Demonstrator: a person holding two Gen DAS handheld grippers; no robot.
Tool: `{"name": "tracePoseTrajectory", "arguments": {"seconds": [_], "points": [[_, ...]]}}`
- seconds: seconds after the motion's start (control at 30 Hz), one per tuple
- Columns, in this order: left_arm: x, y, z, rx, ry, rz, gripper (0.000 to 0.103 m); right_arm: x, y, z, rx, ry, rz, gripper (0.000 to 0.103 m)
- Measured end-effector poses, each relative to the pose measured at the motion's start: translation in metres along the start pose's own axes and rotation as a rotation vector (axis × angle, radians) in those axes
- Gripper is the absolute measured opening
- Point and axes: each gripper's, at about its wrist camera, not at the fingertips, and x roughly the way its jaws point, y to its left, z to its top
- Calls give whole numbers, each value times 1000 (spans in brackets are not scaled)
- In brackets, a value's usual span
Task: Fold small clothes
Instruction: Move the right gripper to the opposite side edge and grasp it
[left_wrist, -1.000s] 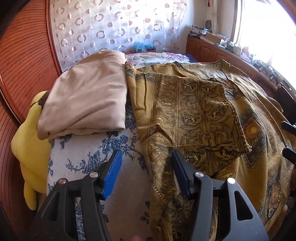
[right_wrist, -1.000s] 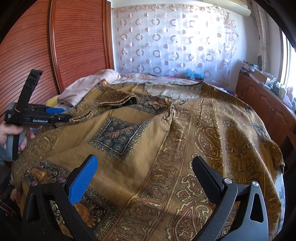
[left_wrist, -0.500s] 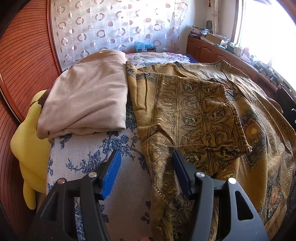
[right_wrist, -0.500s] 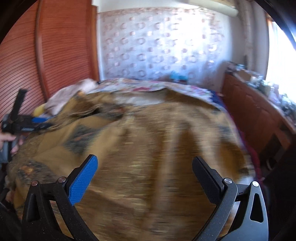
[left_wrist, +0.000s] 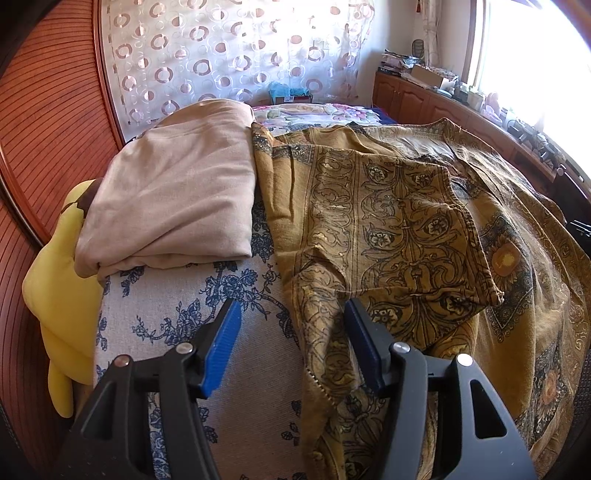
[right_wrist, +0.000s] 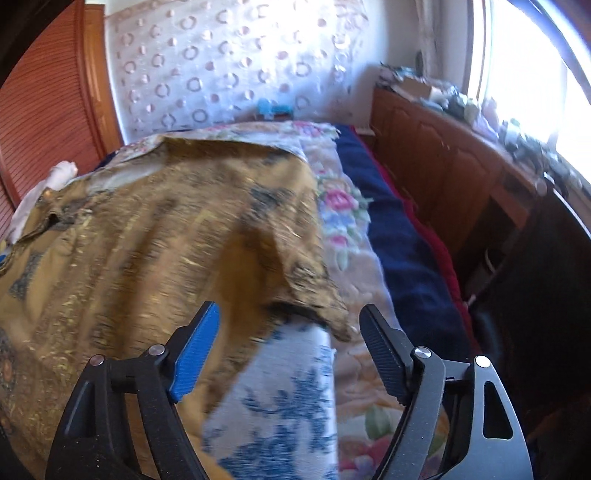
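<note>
A mustard-yellow patterned garment (left_wrist: 402, 236) lies spread over the bed, its left sleeve folded across the body. My left gripper (left_wrist: 291, 325) is open, its jaws on either side of the garment's left edge, with nothing held. In the blurred right wrist view the garment (right_wrist: 147, 251) covers the left half of the bed, and its right corner (right_wrist: 314, 295) lies just beyond my open, empty right gripper (right_wrist: 290, 328).
A folded beige garment (left_wrist: 173, 192) lies at the left on the blue-floral sheet (left_wrist: 173, 306), beside a yellow cushion (left_wrist: 55, 295). A navy blanket (right_wrist: 399, 243) and a wooden cabinet (right_wrist: 443, 162) run along the bed's right side. A wooden headboard (left_wrist: 48, 122) stands at the left.
My right gripper has swung quickly to the right, from over the garment's middle to its right corner at the bed's edge. My left gripper has barely moved.
</note>
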Motion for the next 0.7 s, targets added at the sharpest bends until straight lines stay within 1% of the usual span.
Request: {"name": "tracePoseTrajectory", "arguments": {"seconds": [0.07, 0.1, 0.13, 0.17, 0.2, 0.23, 0.27, 0.37, 0.4, 0.47, 0.5, 0.57, 0.6, 0.7], "points": [[0, 1, 0, -3, 0, -3, 59, 3, -9, -1, 24, 15, 11, 77], [0, 1, 1, -2, 1, -1, 59, 4, -14, -3, 36, 27, 16, 73], [0, 0, 1, -2, 2, 1, 59, 5, -16, -3, 41, 34, 18, 69], [0, 0, 1, -3, 2, 0, 59, 7, -16, -4, 44, 42, 22, 60], [0, 0, 1, -3, 2, 1, 59, 7, -18, -5, 48, 49, 29, 54], [0, 0, 1, -3, 2, 1, 59, 9, -22, -5, 55, 55, 37, 52], [0, 0, 1, -3, 2, 1, 59, 12, -26, -4, 67, 58, 49, 47], [0, 0, 1, -4, 1, 0, 59, 16, -32, -1, 106, 56, 79, 43], [0, 1, 1, -7, 0, 1, 59, 17, -34, 0, 108, 55, 78, 38], [-5, 0, 1, -4, -27, 13, 59, 20, -36, 3, 107, 58, 76, 32], [-11, -2, 1, 0, -60, 29, 59, 20, -35, 3, 106, 57, 81, 29], [-23, -5, 1, -3, -112, 43, 59, 21, -33, 6, 92, 56, 87, 14], [-29, -8, 2, -5, -134, 40, 59, 21, -30, 7, 79, 54, 76, 10], [-48, -20, 5, -19, -188, -6, 59, 17, -24, 12, 34, 29, 36, 5]]}}
